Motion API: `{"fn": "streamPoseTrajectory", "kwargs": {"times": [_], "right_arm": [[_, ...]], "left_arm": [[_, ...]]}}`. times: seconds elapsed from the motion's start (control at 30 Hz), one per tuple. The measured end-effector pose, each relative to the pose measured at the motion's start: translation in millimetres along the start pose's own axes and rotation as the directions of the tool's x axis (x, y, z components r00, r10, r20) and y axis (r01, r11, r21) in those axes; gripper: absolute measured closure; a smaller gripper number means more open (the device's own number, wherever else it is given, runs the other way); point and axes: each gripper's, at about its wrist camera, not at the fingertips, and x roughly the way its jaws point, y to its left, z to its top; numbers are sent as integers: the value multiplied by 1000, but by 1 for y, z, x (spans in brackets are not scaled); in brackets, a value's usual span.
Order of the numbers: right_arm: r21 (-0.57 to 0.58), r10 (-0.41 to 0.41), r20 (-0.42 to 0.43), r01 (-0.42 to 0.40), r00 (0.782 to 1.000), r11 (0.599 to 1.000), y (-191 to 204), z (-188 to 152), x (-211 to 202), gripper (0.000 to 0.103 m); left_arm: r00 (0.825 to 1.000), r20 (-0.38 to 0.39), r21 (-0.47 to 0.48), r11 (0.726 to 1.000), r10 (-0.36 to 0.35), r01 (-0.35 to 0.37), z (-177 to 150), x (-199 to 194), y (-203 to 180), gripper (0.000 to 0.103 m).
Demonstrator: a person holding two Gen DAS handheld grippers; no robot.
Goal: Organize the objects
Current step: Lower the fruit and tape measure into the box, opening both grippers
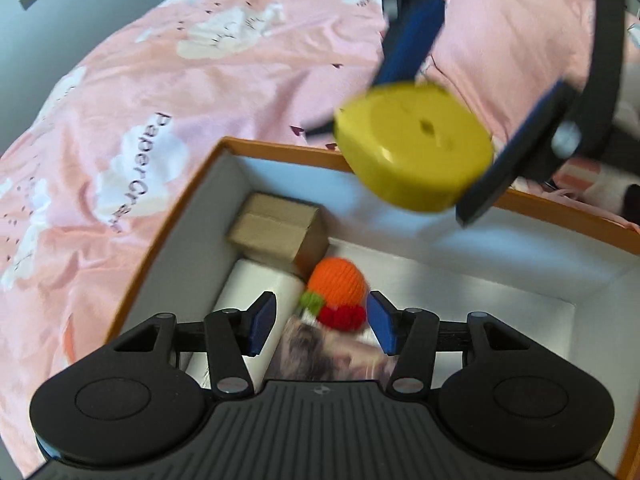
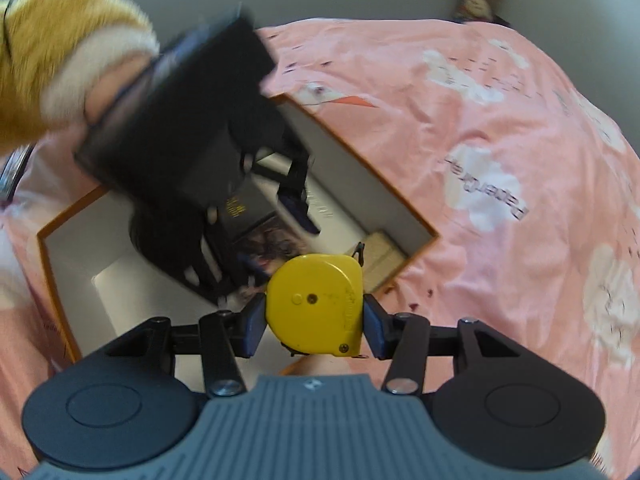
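Right gripper (image 2: 314, 322) pinched yellow tape measure (image 2: 316, 304) above orange box (image 1: 280, 148); left gripper (image 1: 320, 322) spread, empty; cardboard carton (image 1: 280, 232) at 11 o'clock, knitted toy (image 1: 338, 294) already inside; tape measure remained to be placed.

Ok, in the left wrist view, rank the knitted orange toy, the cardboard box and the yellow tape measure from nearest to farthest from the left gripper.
1. Knitted orange toy, just ahead of the left gripper, inside the storage box.
2. Cardboard box, farther in, in the left corner.
3. Yellow tape measure, held by the right gripper over the far rim.
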Motion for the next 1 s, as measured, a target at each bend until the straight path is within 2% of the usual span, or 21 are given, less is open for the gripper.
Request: {"fn": "streamPoseTrajectory", "kwargs": {"times": [0.23, 0.47, 0.57, 0.73, 1.0], "right_arm": [[-206, 47, -147, -77, 988, 976, 37, 16, 37, 51], [-344, 28, -348, -155, 937, 926, 50, 15, 91, 51], [-345, 50, -409, -205, 911, 916, 50, 15, 108, 51], [-364, 70, -459, -259, 886, 895, 54, 14, 126, 51], [-432, 14, -528, -283, 849, 857, 59, 17, 147, 51]], "left_arm": [[1000, -10, 40, 999, 9, -9, -26, -23, -12, 41], [1000, 0, 34, 999, 16, -16, -34, -11, -14, 41], [1000, -5, 20, 999, 26, -26, -35, -11, -9, 41], [999, 13, -4, 1000, 31, -31, -38, -14, -4, 41], [999, 2, -24, 999, 45, -45, -38, -14, -7, 41]]}}
